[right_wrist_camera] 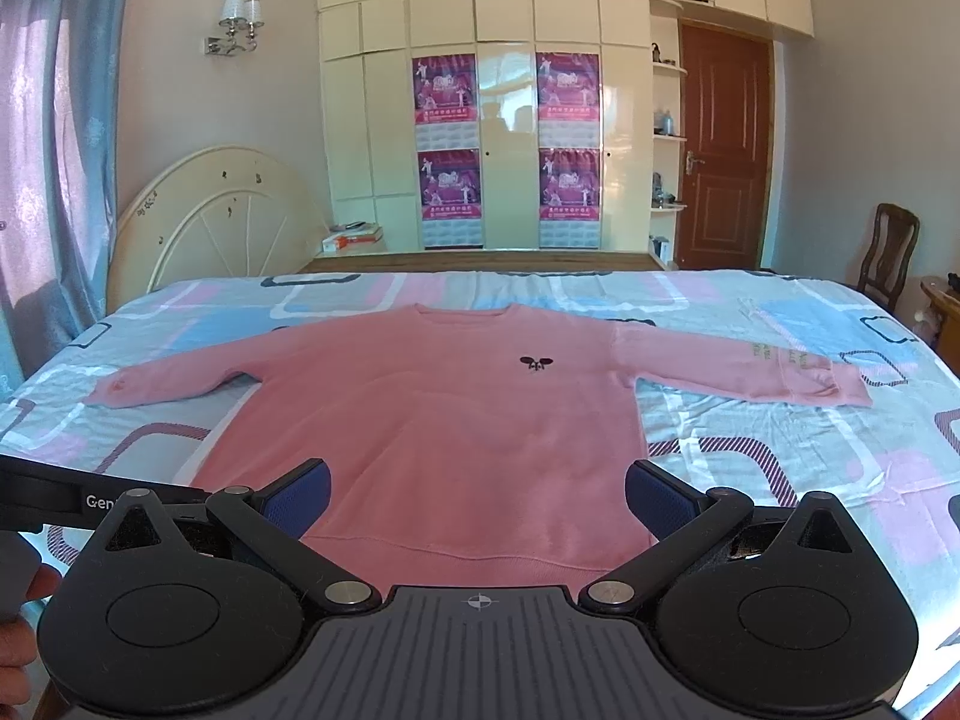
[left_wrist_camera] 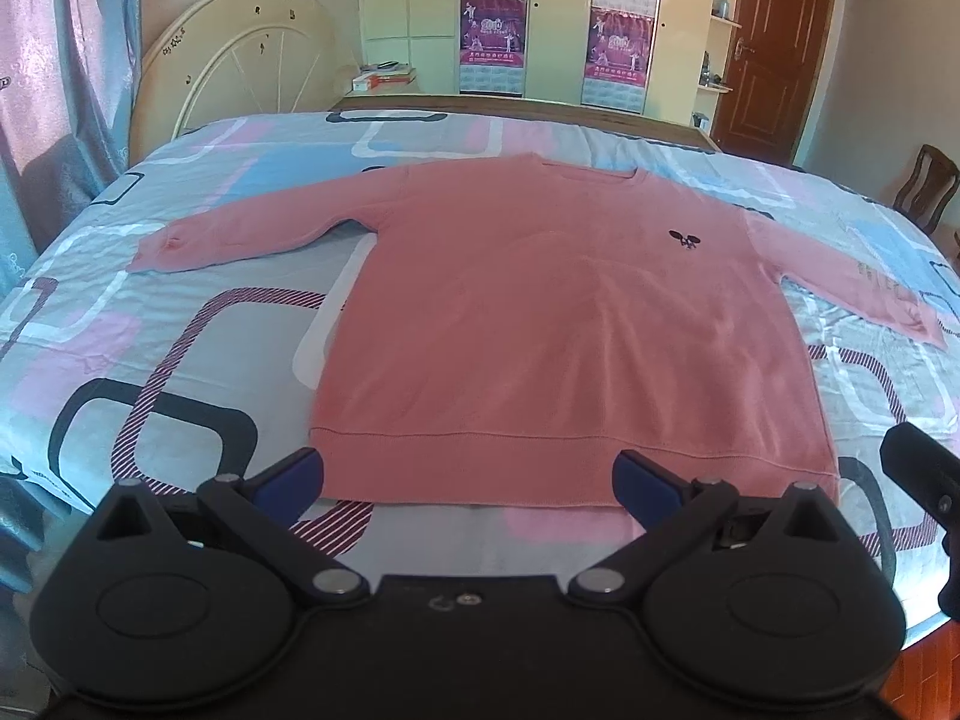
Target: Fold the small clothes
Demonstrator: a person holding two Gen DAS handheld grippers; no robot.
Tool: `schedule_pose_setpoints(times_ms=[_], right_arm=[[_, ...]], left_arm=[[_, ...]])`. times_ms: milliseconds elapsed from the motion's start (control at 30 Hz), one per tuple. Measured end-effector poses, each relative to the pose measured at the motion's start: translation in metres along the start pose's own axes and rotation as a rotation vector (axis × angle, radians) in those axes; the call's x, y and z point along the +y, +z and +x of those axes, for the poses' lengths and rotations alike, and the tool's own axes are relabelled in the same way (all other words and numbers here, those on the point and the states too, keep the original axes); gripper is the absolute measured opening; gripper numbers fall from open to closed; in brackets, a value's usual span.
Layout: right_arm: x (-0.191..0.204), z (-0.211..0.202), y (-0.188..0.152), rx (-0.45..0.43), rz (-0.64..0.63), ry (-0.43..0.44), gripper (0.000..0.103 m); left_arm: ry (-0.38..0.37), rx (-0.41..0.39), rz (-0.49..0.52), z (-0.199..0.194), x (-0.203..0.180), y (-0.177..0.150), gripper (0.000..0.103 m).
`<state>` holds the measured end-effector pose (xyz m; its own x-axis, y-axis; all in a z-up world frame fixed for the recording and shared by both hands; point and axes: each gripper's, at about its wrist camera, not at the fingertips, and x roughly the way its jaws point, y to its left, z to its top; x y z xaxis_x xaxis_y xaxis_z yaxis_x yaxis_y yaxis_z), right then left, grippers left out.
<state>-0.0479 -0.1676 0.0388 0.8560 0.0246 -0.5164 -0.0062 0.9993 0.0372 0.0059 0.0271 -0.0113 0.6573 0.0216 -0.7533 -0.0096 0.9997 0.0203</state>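
Observation:
A pink long-sleeved sweater [left_wrist_camera: 558, 324] [right_wrist_camera: 444, 438] lies flat and face up on the bed, both sleeves spread out to the sides, a small dark emblem on its chest. My left gripper [left_wrist_camera: 468, 483] hovers open over the hem at the near edge, its blue pads wide apart with nothing between them. My right gripper [right_wrist_camera: 477, 498] is also open above the lower part of the sweater and holds nothing. The black body of the right gripper [left_wrist_camera: 924, 480] shows at the right edge of the left wrist view.
The bed [left_wrist_camera: 180, 324] [right_wrist_camera: 780, 462] carries a patterned blue, pink and grey sheet. Behind it stand a cream headboard [right_wrist_camera: 216, 216], a wardrobe with posters [right_wrist_camera: 510, 150], a brown door [right_wrist_camera: 723, 150] and a wooden chair [right_wrist_camera: 891, 252]. Curtains [right_wrist_camera: 42, 150] hang at the left.

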Motion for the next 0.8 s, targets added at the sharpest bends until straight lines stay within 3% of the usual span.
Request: schedule_pose_setpoints(times_ms=[800], right_arm=[[-0.003,0.0046,-0.0034,0.003,0.017,-0.003,0.103]], left_arm=[[-0.018,0.008,0.0,0.0004,-0.0001,-0.002,0.102]])
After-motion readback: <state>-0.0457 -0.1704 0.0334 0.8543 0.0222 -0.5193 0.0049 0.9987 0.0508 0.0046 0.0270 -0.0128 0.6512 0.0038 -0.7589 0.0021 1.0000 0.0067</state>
